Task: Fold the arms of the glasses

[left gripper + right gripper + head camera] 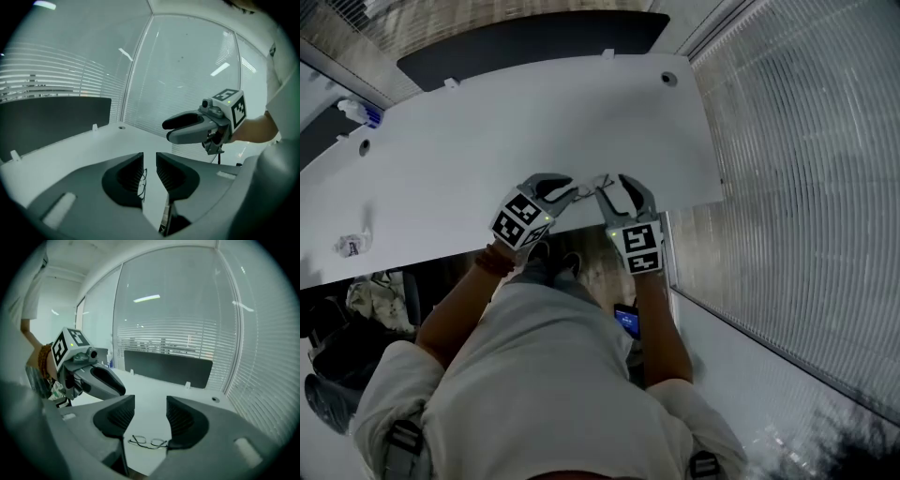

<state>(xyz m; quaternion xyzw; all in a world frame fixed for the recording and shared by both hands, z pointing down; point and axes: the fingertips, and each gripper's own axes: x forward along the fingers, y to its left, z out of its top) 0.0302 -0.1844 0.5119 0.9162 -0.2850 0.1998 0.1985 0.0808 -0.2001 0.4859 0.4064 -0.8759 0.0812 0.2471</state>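
Jaws are gaping empty on left gripper (149, 164) and right gripper (151, 408). The glasses (149, 442) are lying below both, crosswise to the right pair, end-on to the left

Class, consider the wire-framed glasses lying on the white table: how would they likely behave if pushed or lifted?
The glasses look thin-wired, so probably light and easily bent. Lying flat on the smooth table, they would likely slide rather than roll. They sit near its edge, so a push might drop them.
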